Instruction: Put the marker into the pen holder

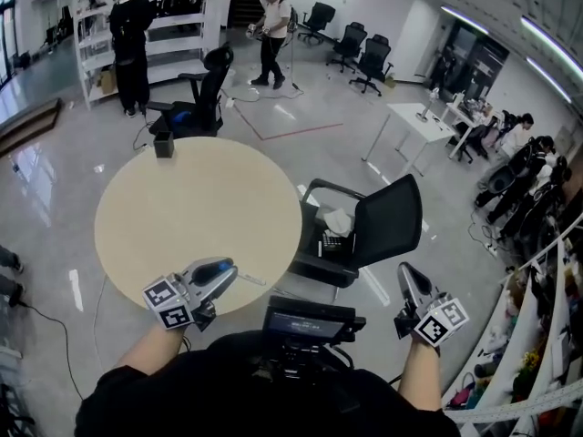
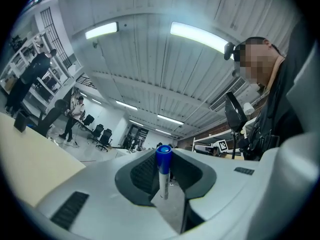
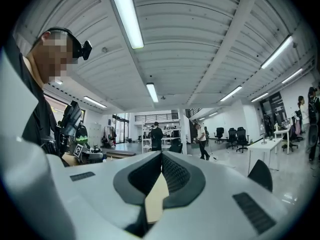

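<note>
Currently: left gripper [image 1: 221, 271] sits over the near edge of the round tabletop [image 1: 182, 217]. Its fingers [image 2: 142, 171] are clamped on the marker [image 2: 163, 176], which lies crosswise to them; the blue cap is uppermost in the left gripper view. Pen holder [image 1: 164, 144] stands upright at the far tabletop edge, well apart from the marker. Right gripper [image 1: 407, 279] is off the tabletop, over the floor [image 1: 55, 171] near a black chair [image 1: 387, 226]. Its fingers [image 3: 175, 171] are pressed together, nothing between.
</note>
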Available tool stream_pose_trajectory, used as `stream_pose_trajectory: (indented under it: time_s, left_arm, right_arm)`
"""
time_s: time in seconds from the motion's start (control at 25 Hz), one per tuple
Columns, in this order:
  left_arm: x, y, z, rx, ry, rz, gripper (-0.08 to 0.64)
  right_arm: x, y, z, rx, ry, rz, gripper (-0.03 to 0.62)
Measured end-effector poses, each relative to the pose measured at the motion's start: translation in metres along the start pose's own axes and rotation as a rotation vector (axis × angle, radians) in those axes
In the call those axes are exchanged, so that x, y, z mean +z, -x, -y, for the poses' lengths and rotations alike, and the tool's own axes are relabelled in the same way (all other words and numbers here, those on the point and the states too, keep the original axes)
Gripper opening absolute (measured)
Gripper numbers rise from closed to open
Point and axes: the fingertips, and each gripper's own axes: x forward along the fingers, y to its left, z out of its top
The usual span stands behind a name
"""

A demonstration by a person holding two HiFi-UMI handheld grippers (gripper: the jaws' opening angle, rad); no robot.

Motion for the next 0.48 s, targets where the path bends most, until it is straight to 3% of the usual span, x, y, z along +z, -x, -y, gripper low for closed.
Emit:
stream_pose_trajectory:
  time_s: [0.28, 0.48]
  left_arm:
    - [0.007, -0.002, -0.075, 0.089, 0.010, 0.011, 0.084]
    - [-0.001, -0.017, -0.102, 0.204, -0.014, 0.030, 0.084]
  right_arm:
    - [-0.015, -0.100, 0.027, 0.092, -0.015, -0.022, 0.006]
    - [-0.031, -0.157, 0.071, 0.210, -0.039, -0.027, 0.006]
